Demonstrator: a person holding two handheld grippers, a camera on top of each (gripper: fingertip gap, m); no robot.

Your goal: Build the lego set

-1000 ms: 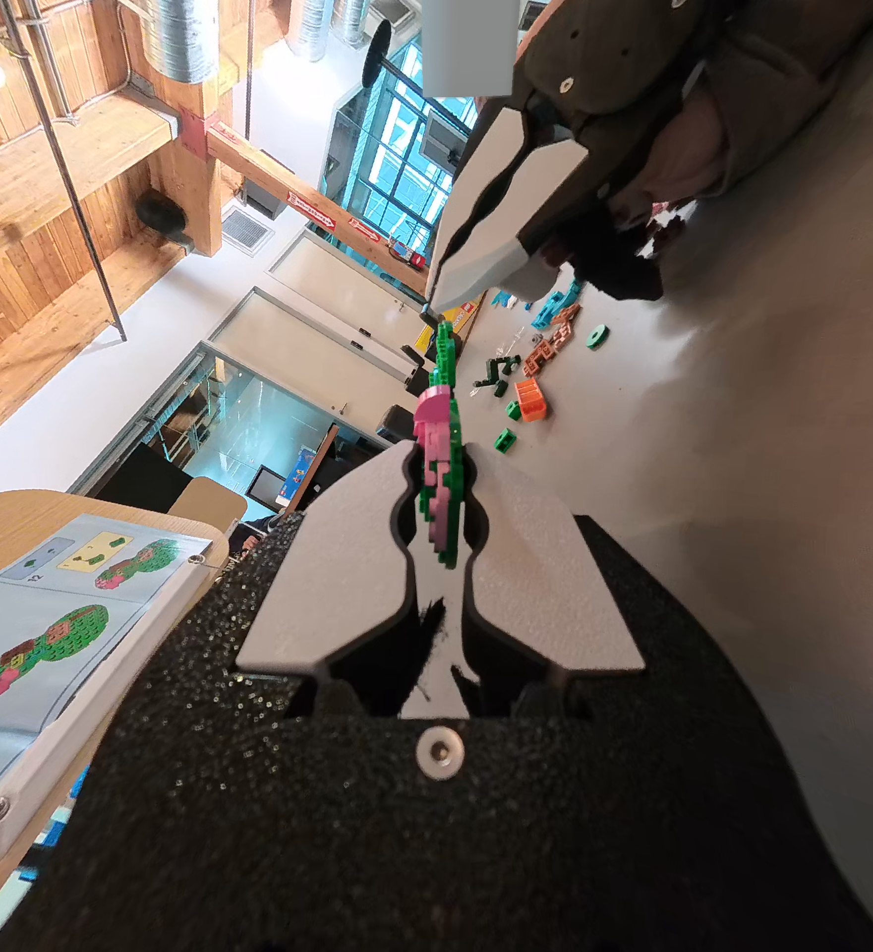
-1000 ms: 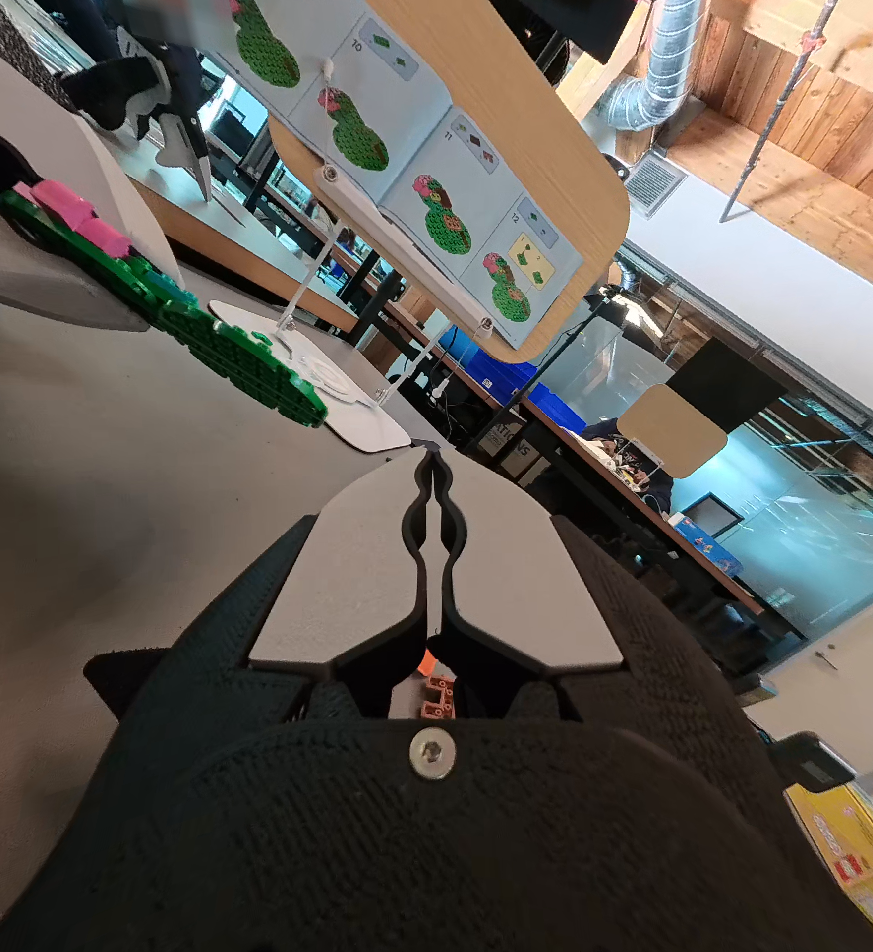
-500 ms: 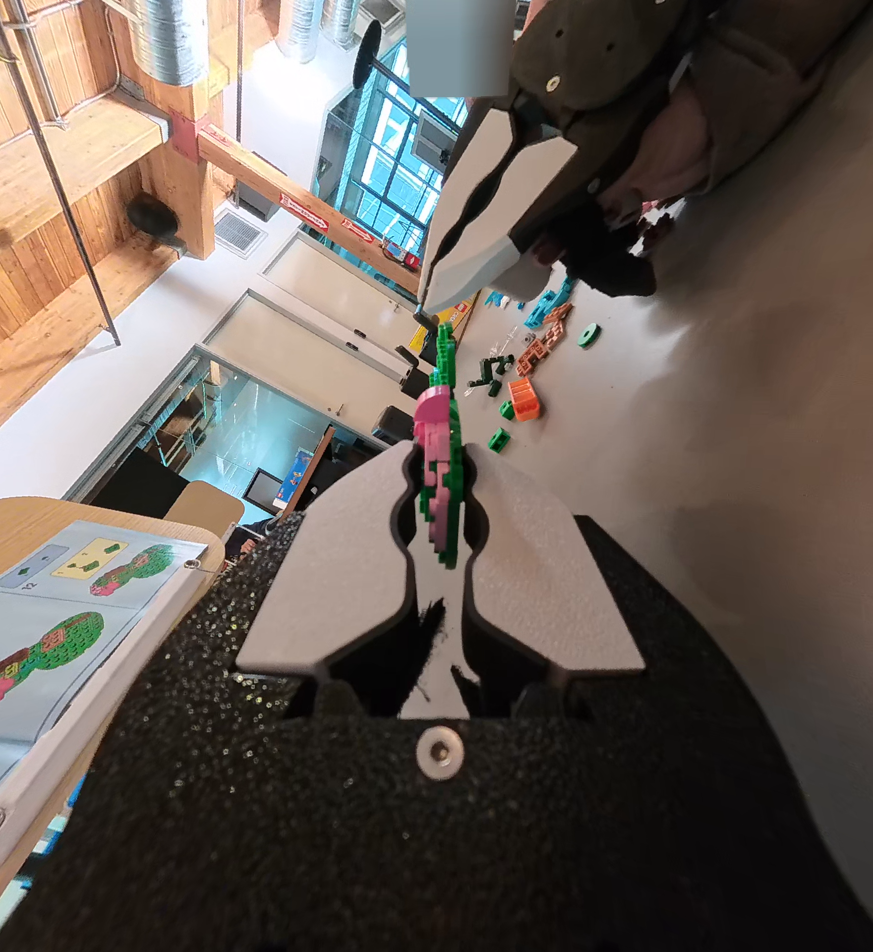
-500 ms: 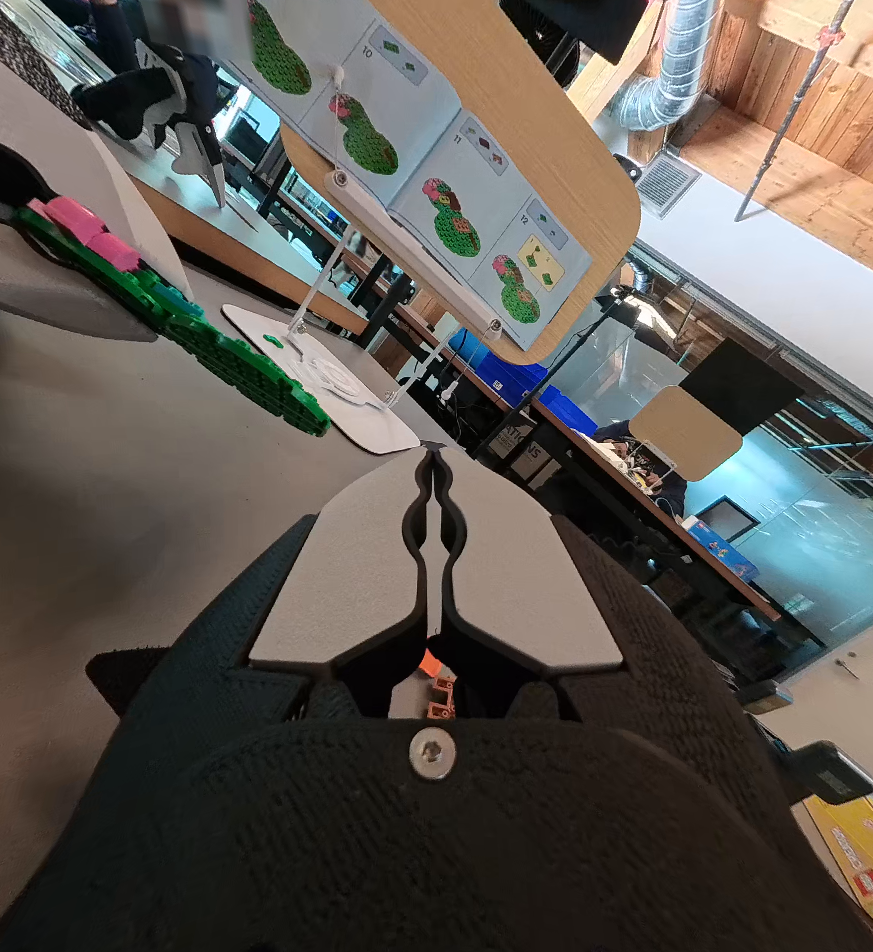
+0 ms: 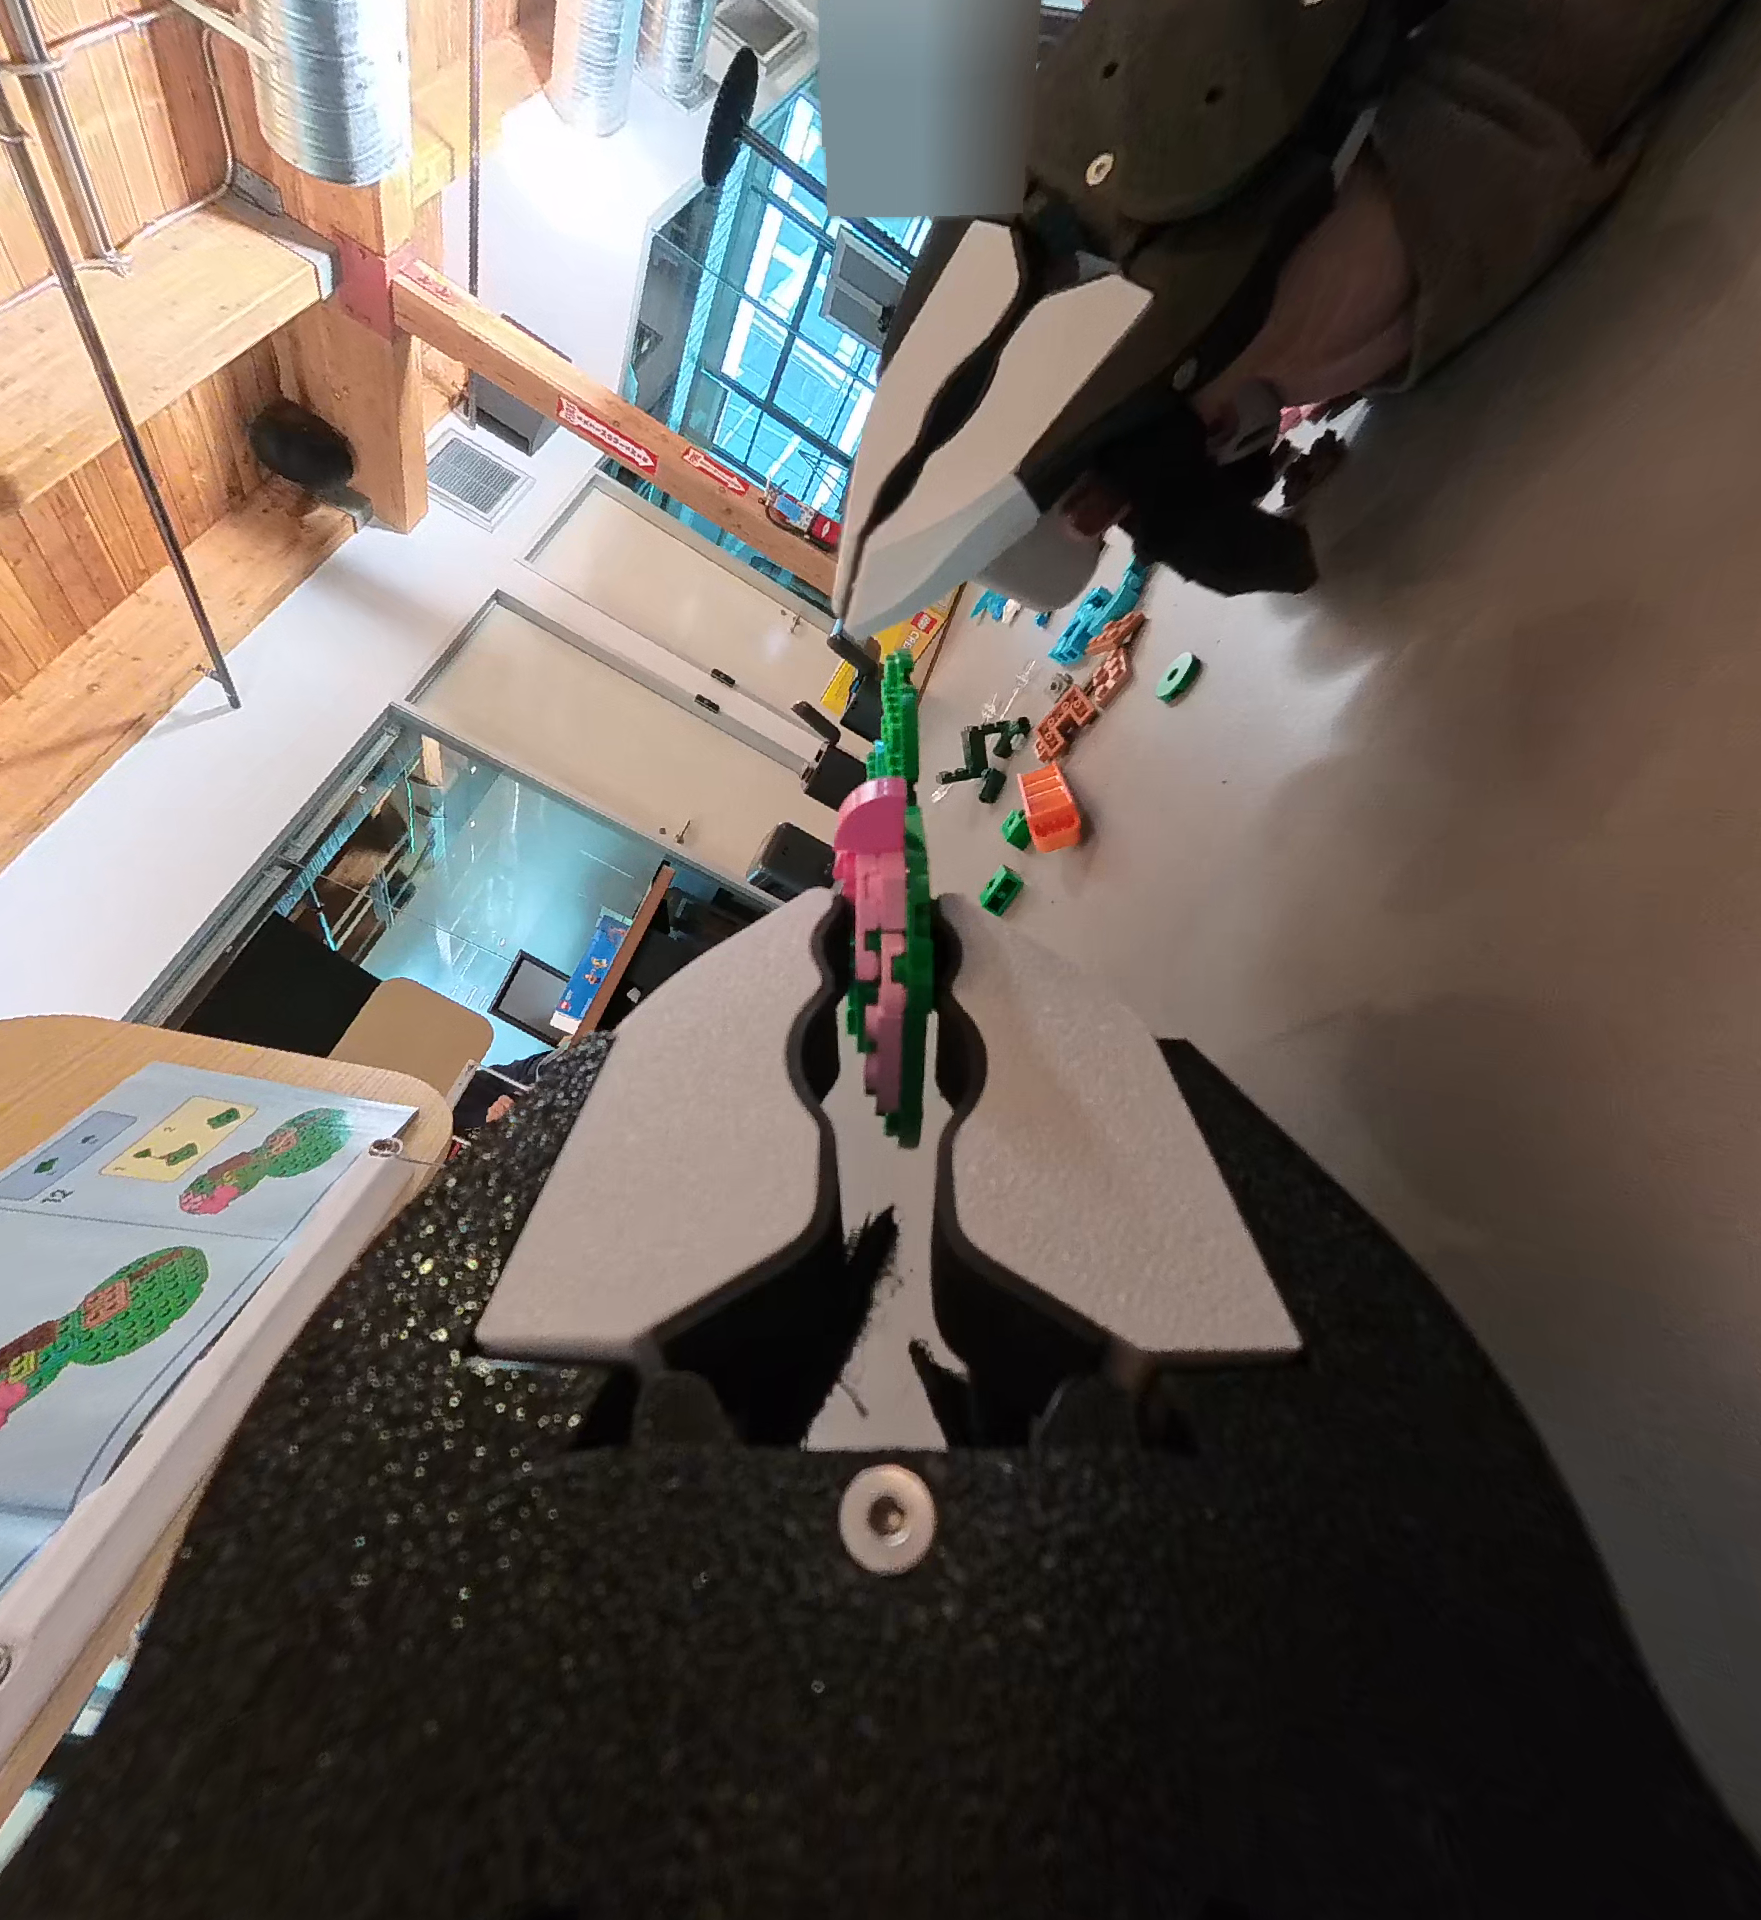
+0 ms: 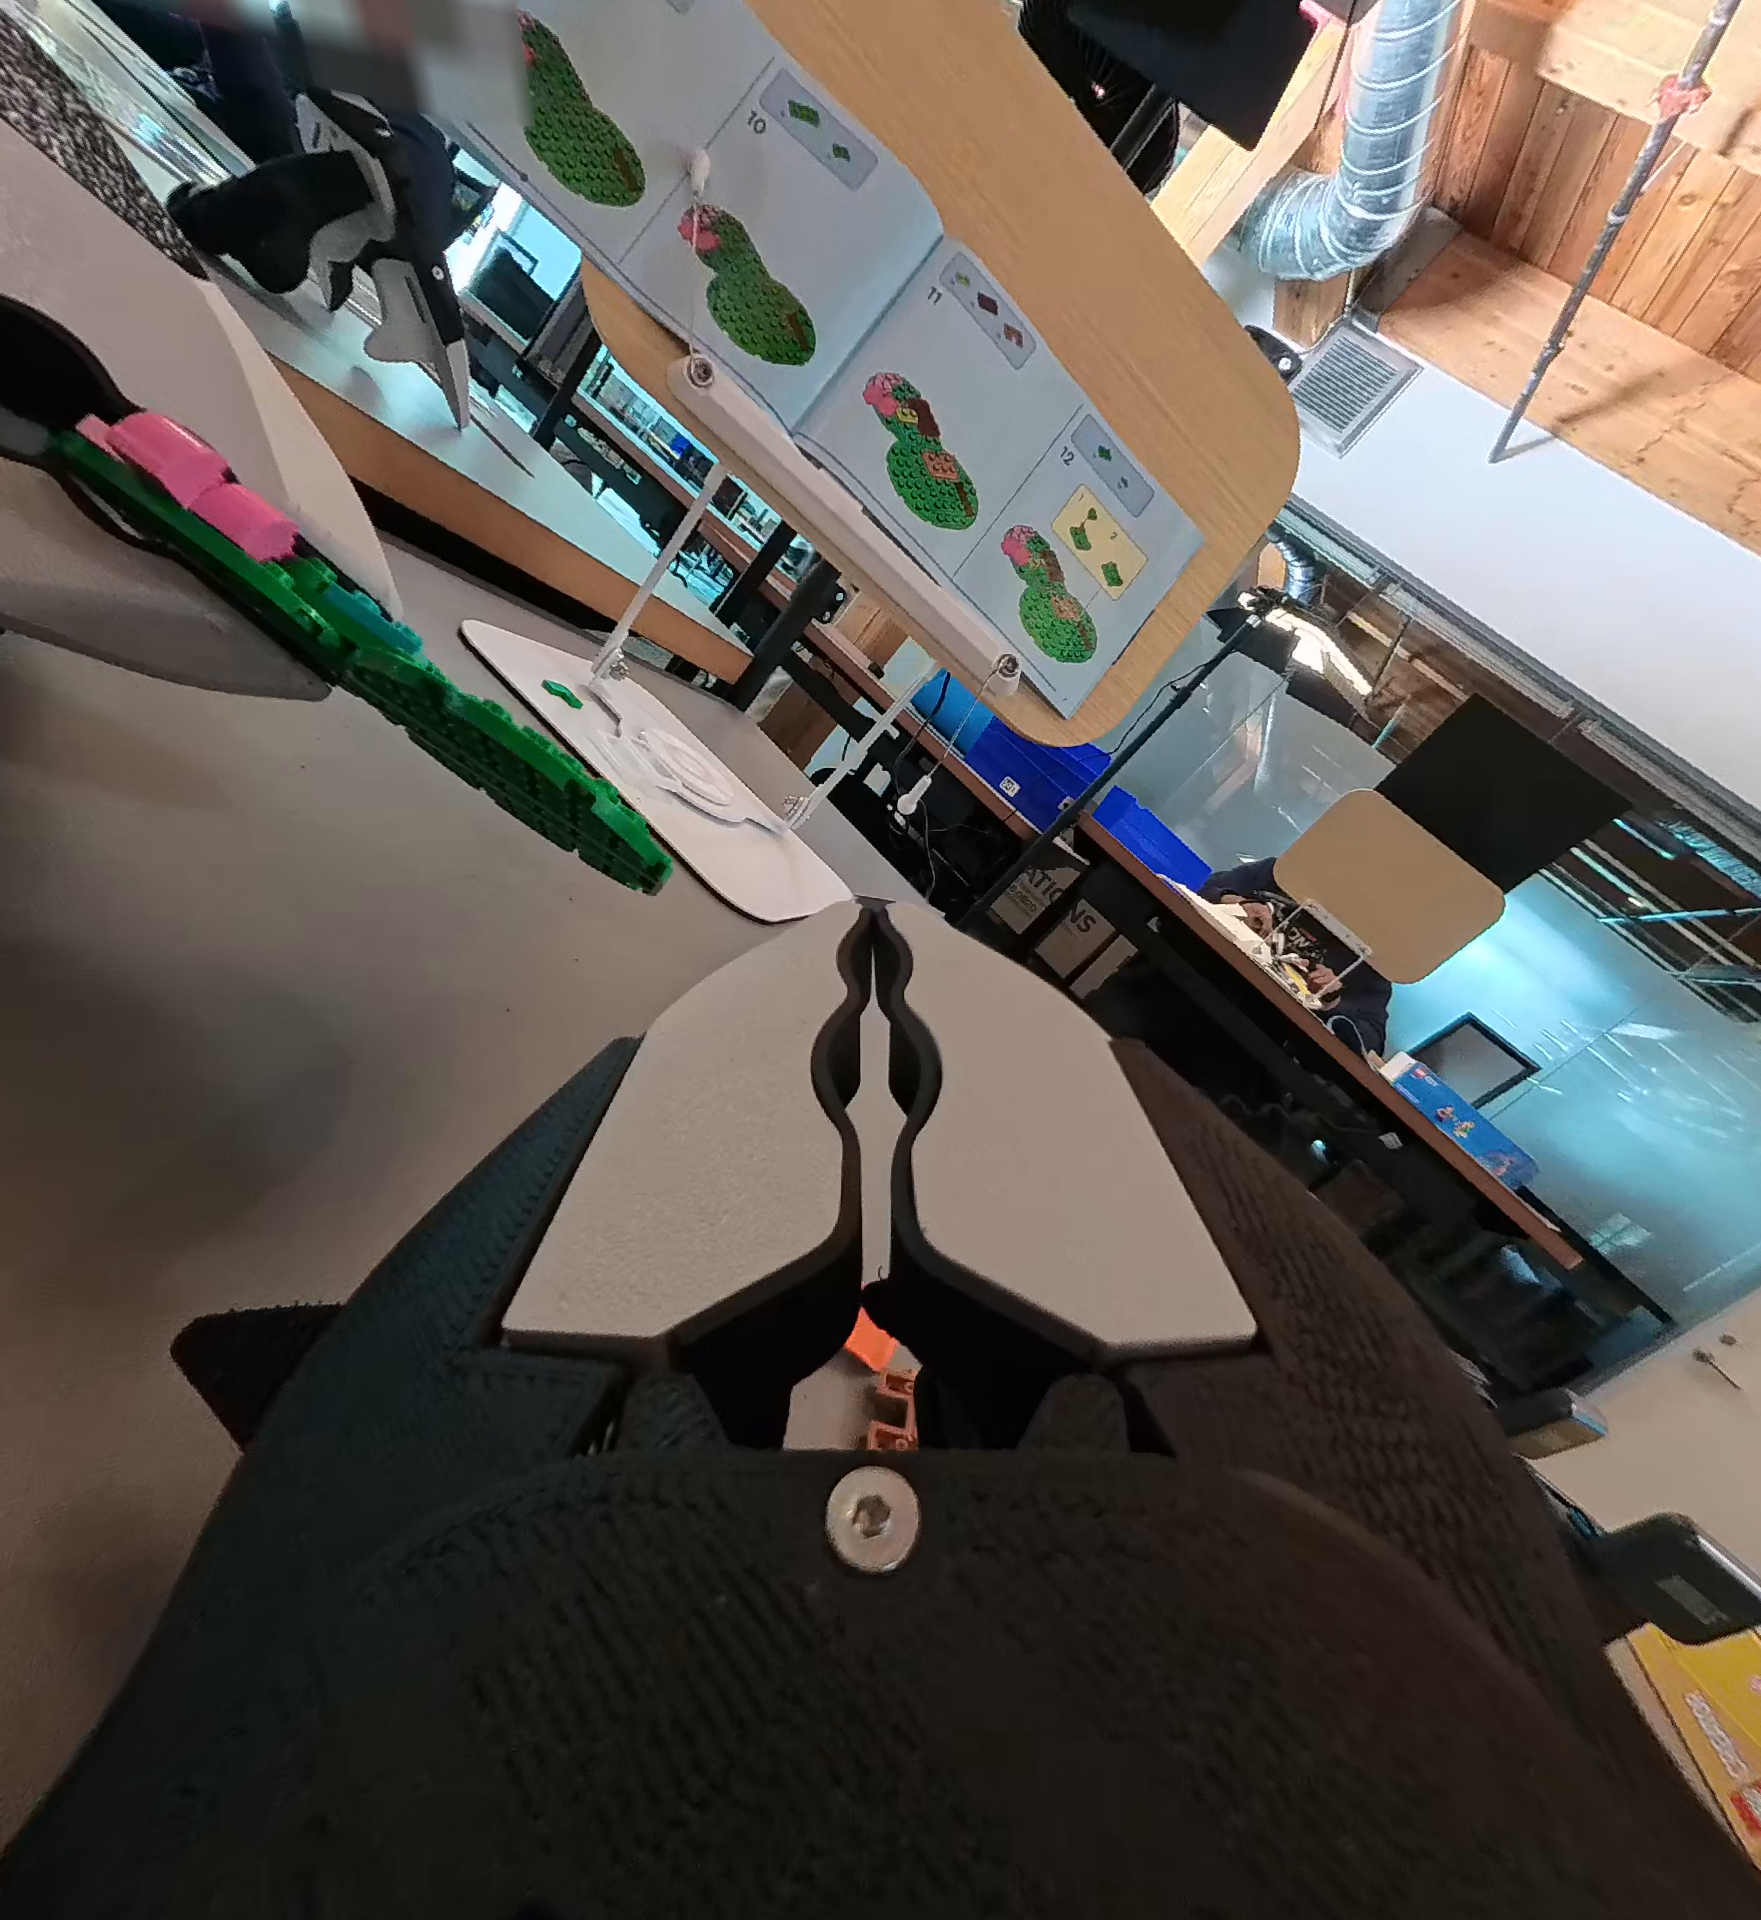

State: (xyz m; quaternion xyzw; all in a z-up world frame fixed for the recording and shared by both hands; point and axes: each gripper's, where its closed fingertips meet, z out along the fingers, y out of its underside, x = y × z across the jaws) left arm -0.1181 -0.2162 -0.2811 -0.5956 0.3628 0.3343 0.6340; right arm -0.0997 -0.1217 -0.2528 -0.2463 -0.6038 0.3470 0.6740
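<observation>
Green and pink, the flat lego plate (image 5: pixel 886 935) stands on edge, pinched between the fingers of the left gripper (image 5: pixel 881 914), which is held above the grey table (image 5: pixel 1478 831). Right of it, the right gripper (image 6: pixel 874 914) points at the plate's far tip, fingers pressed together on nothing visible. Loose bricks (image 5: pixel 1047 821) lie beyond.

The green-and-pink lego plate (image 6: pixel 367 655) has edged nearer the right gripper (image 6: pixel 874 914).
</observation>
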